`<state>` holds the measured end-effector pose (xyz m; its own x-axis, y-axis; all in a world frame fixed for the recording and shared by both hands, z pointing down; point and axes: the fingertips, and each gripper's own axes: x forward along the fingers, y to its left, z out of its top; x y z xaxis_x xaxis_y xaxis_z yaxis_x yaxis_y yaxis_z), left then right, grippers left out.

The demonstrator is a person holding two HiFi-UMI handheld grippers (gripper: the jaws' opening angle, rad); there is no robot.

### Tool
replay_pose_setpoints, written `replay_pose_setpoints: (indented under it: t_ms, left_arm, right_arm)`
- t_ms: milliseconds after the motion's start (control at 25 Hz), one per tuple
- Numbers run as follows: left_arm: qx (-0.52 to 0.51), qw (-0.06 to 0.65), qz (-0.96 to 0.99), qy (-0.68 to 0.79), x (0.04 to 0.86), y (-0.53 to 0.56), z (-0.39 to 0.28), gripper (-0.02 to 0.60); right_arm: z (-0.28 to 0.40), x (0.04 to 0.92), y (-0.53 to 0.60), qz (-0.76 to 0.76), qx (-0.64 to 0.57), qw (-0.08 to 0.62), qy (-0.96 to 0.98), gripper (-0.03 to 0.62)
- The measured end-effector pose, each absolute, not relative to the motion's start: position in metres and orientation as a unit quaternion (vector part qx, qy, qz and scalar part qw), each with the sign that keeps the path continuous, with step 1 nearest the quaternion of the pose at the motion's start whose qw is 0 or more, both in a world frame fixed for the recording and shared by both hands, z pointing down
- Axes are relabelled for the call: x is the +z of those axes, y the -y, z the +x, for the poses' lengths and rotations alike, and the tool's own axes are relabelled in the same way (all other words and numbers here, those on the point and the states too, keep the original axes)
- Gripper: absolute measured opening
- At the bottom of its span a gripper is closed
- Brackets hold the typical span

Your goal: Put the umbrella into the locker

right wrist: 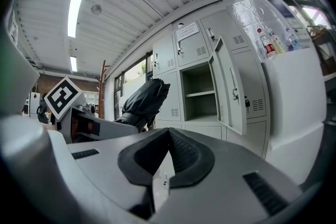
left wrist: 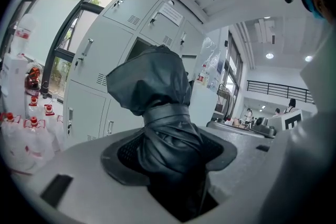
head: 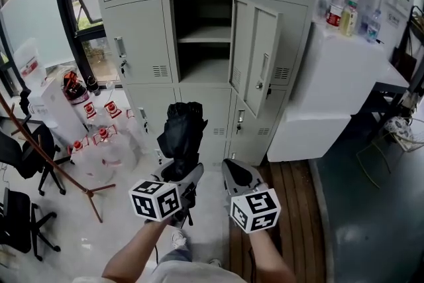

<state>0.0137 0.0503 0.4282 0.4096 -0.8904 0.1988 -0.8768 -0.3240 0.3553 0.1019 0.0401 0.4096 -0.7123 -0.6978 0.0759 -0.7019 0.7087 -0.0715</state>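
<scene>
The left gripper (head: 180, 175) is held in front of the locker (head: 142, 30), below its open compartment (head: 202, 66). Its fingers (left wrist: 79, 176) pinch a folded black umbrella (head: 182, 132) near its lower end. The umbrella stands roughly upright out of the fingers, its bunched top level with the closed doors under the open compartment and well short of the locker face.

The right gripper (head: 233, 172) is just beside the left one, on the side nearer the locker's swung-out door (head: 255, 53). Its fingers (right wrist: 194, 157) are pressed together with nothing between them.

The open compartment is in the locker's middle row and has one shelf (head: 204, 35) across it; both levels are bare. Its door hangs open to the right. Right of the locker, bottles (head: 344, 13) stand on a white cabinet (head: 331, 89). Left of the locker, water jugs (head: 99, 142) sit on the floor by the window.
</scene>
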Motion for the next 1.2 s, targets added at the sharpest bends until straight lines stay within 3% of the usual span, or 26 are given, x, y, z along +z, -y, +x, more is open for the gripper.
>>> replay_pose_setpoints:
  t_ms: [1200]
  left_arm:
    - [-0.007, 0.224, 0.868, 0.443, 0.427, 0.112, -0.118, 0.267]
  right_arm:
    - [-0.053, 0.390, 0.104, 0.454, 0.014, 0.055, 0.889, 0.003]
